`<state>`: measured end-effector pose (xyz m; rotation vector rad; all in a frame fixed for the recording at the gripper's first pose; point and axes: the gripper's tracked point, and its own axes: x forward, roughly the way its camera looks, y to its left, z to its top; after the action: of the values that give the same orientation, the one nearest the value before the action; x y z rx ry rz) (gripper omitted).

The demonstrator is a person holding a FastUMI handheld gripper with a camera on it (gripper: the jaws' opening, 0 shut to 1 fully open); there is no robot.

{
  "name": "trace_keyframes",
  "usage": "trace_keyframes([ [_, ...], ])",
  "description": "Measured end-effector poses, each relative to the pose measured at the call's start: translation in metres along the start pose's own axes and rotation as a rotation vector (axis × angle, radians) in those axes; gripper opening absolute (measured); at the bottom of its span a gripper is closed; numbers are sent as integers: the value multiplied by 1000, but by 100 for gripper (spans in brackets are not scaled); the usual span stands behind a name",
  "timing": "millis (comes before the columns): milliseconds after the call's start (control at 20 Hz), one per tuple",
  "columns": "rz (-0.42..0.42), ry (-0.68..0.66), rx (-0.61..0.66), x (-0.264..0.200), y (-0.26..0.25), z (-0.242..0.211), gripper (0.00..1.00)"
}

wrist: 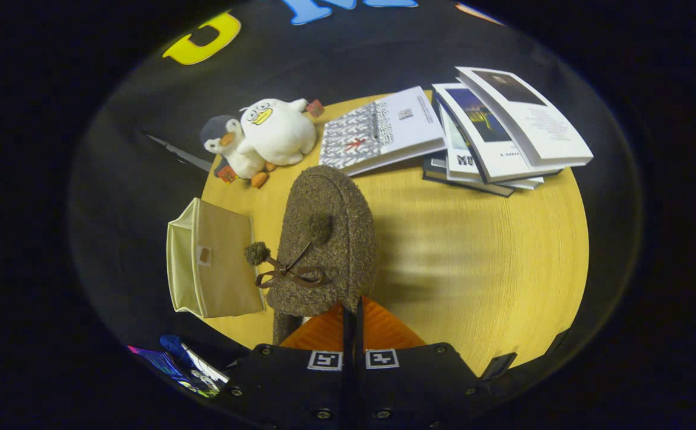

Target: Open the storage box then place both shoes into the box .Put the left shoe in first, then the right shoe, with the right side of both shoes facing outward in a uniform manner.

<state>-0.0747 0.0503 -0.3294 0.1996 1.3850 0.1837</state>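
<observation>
Shoe (327, 239) hangs pinched by its rim in my closed tool (351, 325), lifted above the bench (479, 251). Storage box (213, 266) just beside it looks lidded; I judge both shoes remain to place.

Shoe (324, 239): brown fuzzy slipper with pompoms and a thin bow, hanging toe-away just ahead of the fingers, held at its rear edge, above the table.
Storage box (213, 266): beige fabric box, lid closed, just left of the shoe at the table's edge.
</observation>
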Motion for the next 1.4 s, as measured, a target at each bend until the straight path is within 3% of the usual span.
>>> trace_keyframes([
  [400, 140, -13, -195, -14, 133, 30, 0],
  [800, 260, 25, -394, 35, 273, 32, 0],
  [1050, 211, 124, -516, 98, 315, 19, 0],
  [1400, 70, 264, -599, 174, 308, -21, 0],
])
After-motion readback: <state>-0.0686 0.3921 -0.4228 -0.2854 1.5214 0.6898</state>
